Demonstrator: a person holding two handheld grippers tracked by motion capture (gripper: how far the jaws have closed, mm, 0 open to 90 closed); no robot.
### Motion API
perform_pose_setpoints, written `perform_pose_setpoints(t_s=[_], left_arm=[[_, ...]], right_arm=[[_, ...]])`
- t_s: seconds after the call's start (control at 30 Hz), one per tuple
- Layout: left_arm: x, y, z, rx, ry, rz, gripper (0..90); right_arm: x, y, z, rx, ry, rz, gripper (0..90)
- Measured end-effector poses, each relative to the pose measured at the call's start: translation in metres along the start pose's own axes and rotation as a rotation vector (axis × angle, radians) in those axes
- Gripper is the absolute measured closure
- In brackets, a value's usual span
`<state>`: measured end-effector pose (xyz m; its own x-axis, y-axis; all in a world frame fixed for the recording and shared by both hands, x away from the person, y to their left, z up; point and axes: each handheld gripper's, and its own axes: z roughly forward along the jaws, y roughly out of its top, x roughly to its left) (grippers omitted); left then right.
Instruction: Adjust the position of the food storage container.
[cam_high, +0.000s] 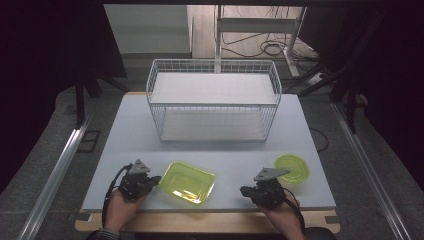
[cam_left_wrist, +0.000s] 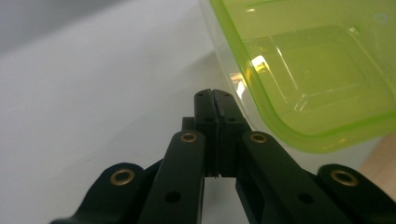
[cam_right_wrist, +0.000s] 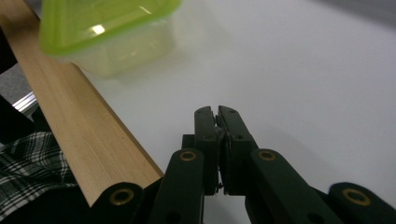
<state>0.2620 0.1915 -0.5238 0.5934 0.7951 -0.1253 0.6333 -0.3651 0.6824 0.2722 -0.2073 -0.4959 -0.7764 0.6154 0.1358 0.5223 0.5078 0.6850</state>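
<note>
- Left tongs clenched, empty, beside the tub near the tabletop's front edge
- Right tongs clenched, empty
- Approach step; next, likely release jaws to grip the rim

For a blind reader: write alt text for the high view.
A person's hands hold two shut hand-held grippers at the near edge of a white table, the left gripper beside a rectangular green tub, the right gripper near a round green lid. A white wire rack stands behind.
</note>
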Motion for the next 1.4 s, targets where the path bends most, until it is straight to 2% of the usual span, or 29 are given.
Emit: perform_pose_setpoints(t_s=[0.27, 0.33, 0.63, 0.77, 0.87, 1.0, 1.1, 1.2, 1.33, 1.4], left_arm=[[-0.026, 0.008, 0.011, 0.023, -0.056, 0.067, 89.7], [-0.035, 0.011, 0.015, 0.023, -0.084, 0.086, 89.7], [-0.058, 0.012, 0.018, 0.027, -0.133, 0.129, 89.7], [-0.063, 0.011, 0.018, 0.024, -0.145, 0.137, 89.7], [-0.072, 0.01, 0.019, 0.026, -0.17, 0.143, 89.6], [-0.081, 0.008, 0.02, 0.04, -0.182, 0.169, 89.0], [-0.082, 0.007, 0.019, 0.038, -0.178, 0.168, 87.3], [-0.077, 0.005, 0.014, 0.023, -0.15, 0.156, 83.5], [-0.067, 0.002, 0.007, -0.002, -0.085, 0.126, 65.1], [-0.062, 0.0, 0.006, 0.001, -0.073, 0.104, 52.7]], right_arm=[[0.004, 0.001, 0.006, 0.016, 0.014, 0.004, 87.6], [0.006, 0.001, 0.01, 0.027, 0.018, -0.001, 87.4], [0.002, 0.001, 0.014, 0.039, 0.01, 0.007, 86.2], [0.002, 0.003, 0.015, 0.04, -0.008, 0.002, 86.5], [-0.002, 0.005, 0.015, 0.034, -0.022, 0.006, 86.4], [-0.006, 0.005, 0.015, 0.037, -0.048, 0.005, 85.8], [-0.008, 0.003, 0.013, 0.038, -0.067, 0.001, 84.4], [-0.009, 0.003, 0.008, 0.025, -0.089, -0.007, 81.2], [-0.011, 0.0, 0.0, 0.013, -0.113, 0.004, 74.0], [-0.012, -0.001, -0.004, -0.002, -0.128, 0.006, 69.3]])
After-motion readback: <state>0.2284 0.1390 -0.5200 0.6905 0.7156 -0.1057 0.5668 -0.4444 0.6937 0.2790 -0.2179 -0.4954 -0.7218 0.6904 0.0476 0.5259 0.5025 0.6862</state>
